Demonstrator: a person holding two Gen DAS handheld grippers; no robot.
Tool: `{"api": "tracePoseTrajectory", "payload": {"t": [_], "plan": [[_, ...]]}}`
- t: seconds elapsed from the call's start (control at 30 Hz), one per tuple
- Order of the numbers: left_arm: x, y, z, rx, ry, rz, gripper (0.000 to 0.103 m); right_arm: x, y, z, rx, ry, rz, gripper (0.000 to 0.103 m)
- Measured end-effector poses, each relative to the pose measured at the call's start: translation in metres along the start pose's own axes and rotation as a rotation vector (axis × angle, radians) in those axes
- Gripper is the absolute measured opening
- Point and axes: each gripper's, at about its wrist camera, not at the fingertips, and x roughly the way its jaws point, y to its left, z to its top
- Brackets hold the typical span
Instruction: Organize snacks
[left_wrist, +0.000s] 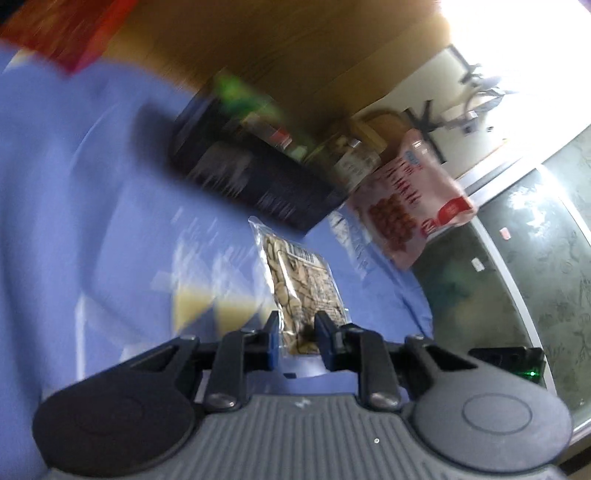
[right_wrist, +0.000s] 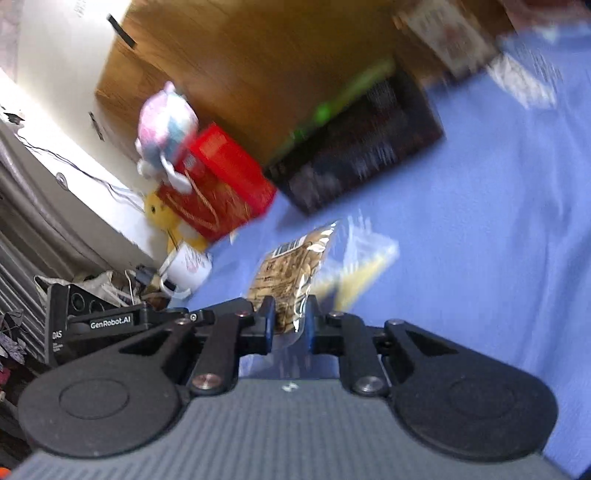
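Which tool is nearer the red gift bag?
Left, probably. The red gift bag stands ahead and left of the right tool, on the side where the other tool's body shows. From the left tool it sits ahead-left, at the view's edge.

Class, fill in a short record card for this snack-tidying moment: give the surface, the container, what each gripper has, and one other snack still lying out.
surface: blue cloth
container: black basket, blurred, already holding some items
left gripper: shut on a clear packet of nuts
right gripper: shut on a clear packet of nuts
same packet in both: cannot tell
other snack: pink bag at the cloth's edge beyond the basket
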Motion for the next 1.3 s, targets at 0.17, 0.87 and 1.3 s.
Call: {"api": "tracePoseTrajectory", "payload": {"t": [0.17, 0.87, 1.3], "plan": [[0.030, -0.030, 0.065, 0.100, -0.065, 0.007, 0.021, 0.010, 0.002, 0.062, -0.090, -0.104, -0.038, 0.019], [0.085, -0.042, 0.123, 0.289, -0.175, 0.324, 0.049, 0.064, -0.006, 0.110, -0.412, -0.242, -0.343, 0.041], [0.026, -0.099, 0.002, 0.435, -0.249, 0.442, 0.102, -0.037, -0.003, -0.008, -0.139, -0.289, -0.307, 0.049]]}}
